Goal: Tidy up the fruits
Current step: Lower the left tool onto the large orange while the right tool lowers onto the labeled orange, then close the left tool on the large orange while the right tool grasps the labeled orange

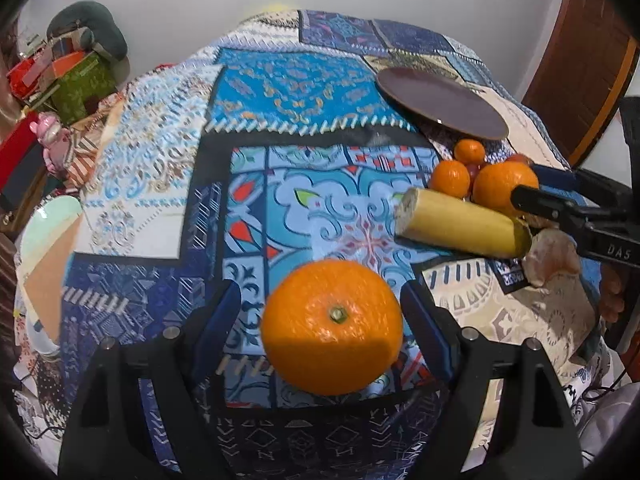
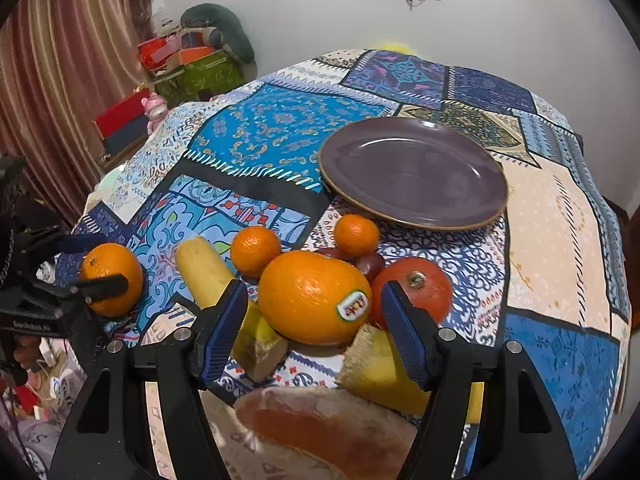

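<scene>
Four oranges (image 2: 315, 297) (image 2: 111, 279) (image 2: 255, 250) (image 2: 356, 234), two banana pieces (image 2: 208, 270) (image 2: 380, 372), one tomato (image 2: 420, 286), one plate (image 2: 414, 170), one pomelo segment (image 2: 320, 432), a few grapes (image 2: 368, 265).

We've got a glossy purple glazed plate (image 2: 412, 172) with a brown rim, shiny enough to catch the light. The worktop wears a matt patchwork-print cloth in blues and cream (image 2: 560, 232), lying smooth. The big stickered orange (image 2: 316, 296) has that dimpled, slightly shiny peel, and the sticker looks glossy. The cut yellow banana pieces (image 2: 208, 268) look smooth-skinned with rough, fibrous ends. Our right tool (image 2: 314, 328) is matt black plastic with textured blue pads (image 2: 224, 328) and small metal screw heads.
</scene>
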### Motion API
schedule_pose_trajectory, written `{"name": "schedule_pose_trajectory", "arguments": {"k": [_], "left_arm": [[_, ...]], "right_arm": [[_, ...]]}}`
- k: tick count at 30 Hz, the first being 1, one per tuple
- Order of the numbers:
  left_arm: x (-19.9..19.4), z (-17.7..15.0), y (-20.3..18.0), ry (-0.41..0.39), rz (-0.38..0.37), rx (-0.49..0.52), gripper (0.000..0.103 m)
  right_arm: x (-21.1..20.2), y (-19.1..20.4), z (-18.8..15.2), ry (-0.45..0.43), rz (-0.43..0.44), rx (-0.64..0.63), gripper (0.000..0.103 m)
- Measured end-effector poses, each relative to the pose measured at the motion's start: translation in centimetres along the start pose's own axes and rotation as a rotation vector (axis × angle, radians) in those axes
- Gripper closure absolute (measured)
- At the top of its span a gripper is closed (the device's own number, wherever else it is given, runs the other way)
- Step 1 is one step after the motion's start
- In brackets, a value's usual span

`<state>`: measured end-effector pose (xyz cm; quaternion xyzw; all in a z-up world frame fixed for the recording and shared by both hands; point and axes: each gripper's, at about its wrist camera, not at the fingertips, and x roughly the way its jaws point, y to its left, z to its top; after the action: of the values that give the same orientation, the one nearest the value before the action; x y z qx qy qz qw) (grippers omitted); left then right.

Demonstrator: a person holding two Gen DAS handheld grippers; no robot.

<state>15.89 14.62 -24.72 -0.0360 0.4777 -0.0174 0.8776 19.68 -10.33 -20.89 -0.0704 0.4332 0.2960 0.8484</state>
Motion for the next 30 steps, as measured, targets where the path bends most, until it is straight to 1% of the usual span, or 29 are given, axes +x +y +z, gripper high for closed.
{"name": "schedule_pose_trajectory", "arguments": {"k": [1,8,10,12,14,16,19,25,30], "left_arm": [[0.3,-0.2,-0.1,0.008,-0.005,-0.002,0.02],[1.8,-0.8,0.0,0.049,-0.025,-0.028,0.02],[1.9,-0.8,0.0,0.047,-0.022,-0.028,0.026],[1.8,-0.7,-0.1,0.042,-0.019,-0.024,0.034],[1.8,-0.6,-0.2,0.04,-0.016,-0.02,0.034],[1.8,-0.6,-0.2,0.038,-0.011,-0.014,0.034],[1.7,-0.5,-0.3,0.037,-0.007,-0.012,0.034],[1.4,-0.2,-0.3,0.042,-0.001,-0.015,0.035],[0.5,0.6,-0.9,0.014,0.005,-0.001,0.035]], "right_arm": [[0.3,0.1,0.1,0.007,0.004,-0.001,0.037],[1.5,0.8,0.3,0.016,-0.048,-0.049,0.036],[1.7,0.9,0.4,0.017,-0.057,-0.068,0.036],[1.9,0.8,0.5,0.015,-0.059,-0.07,0.036],[2.0,0.6,0.5,0.005,-0.055,-0.059,0.036],[2.0,0.6,0.5,-0.002,-0.063,-0.062,0.04],[1.8,0.4,0.4,-0.008,-0.051,-0.056,0.041],[1.4,0.2,0.6,-0.006,-0.025,-0.03,0.042],[0.4,-0.1,0.7,-0.026,-0.003,-0.004,0.043]]}}
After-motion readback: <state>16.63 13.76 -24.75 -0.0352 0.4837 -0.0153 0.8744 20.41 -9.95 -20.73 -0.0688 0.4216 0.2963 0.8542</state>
